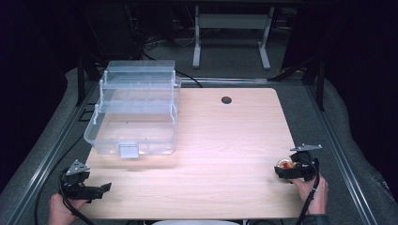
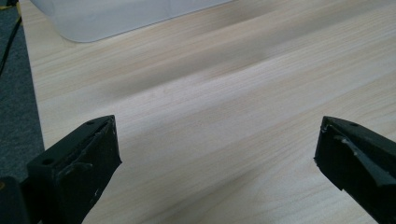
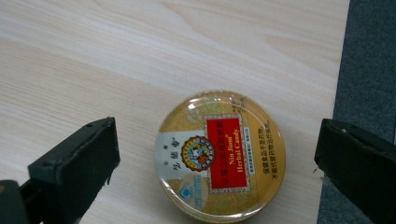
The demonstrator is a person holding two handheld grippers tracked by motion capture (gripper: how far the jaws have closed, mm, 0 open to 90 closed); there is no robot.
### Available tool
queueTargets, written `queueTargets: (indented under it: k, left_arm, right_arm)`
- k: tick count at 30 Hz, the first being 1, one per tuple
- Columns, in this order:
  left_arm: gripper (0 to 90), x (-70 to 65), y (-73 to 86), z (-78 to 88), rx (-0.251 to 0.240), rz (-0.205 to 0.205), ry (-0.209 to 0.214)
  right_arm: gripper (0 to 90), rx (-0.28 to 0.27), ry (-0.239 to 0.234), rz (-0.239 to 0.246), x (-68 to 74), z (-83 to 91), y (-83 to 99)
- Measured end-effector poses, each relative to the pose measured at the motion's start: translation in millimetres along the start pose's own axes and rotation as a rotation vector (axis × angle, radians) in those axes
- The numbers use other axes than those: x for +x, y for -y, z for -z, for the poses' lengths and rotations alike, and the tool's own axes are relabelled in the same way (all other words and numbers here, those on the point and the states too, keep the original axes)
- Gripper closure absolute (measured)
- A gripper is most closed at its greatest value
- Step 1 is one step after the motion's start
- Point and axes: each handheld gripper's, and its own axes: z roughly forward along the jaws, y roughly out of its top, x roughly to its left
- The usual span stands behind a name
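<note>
Two grippers low in the high view, clear tiered organizer box (image 1: 133,112) open upper left, nothing in it yet; left gripper (image 2: 217,149) gapes wide over bare table (image 2: 233,93); right gripper (image 3: 217,154) spreads wide around the candy tin (image 3: 219,156), pads clear, pickup still ahead

round candy tin (image 3: 220,156) lies flat on the table (image 3: 116,60) between the right gripper's (image 3: 217,154) wide-apart jaws.

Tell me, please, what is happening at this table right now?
A person holds tongs in each hand. The right tongs stand open around a round candy tin lying near the table's right edge, not gripping it. The left tongs wait open at the near left corner. A clear tiered organizer box stands open at far left.
</note>
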Motion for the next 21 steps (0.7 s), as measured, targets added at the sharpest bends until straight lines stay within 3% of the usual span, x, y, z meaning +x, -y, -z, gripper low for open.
queueTargets:
  k: [8, 9, 14, 21]
  left_arm:
    - [0.1, 6.4, -13.8, 9.3, -0.012, 0.005, -0.008]
    - [0.1, 7.7, -16.6, 11.0, -0.013, 0.006, -0.006]
    - [0.1, 16.3, -34.4, 17.6, -0.016, 0.008, -0.011]
    - [0.1, 30.9, -62.1, 19.6, -0.02, 0.032, 0.018]
  right_arm:
    - [0.0, -0.041, -0.041, 0.035, 16.6, 9.2, -7.9]
    - [0.0, -0.047, -0.074, 0.046, 20.3, 9.4, -9.3]
    - [0.0, -0.052, -0.065, 0.071, 28.8, 10.3, -12.6]
    - [0.5, -0.065, -0.109, 0.102, 40.4, 9.5, -16.6]
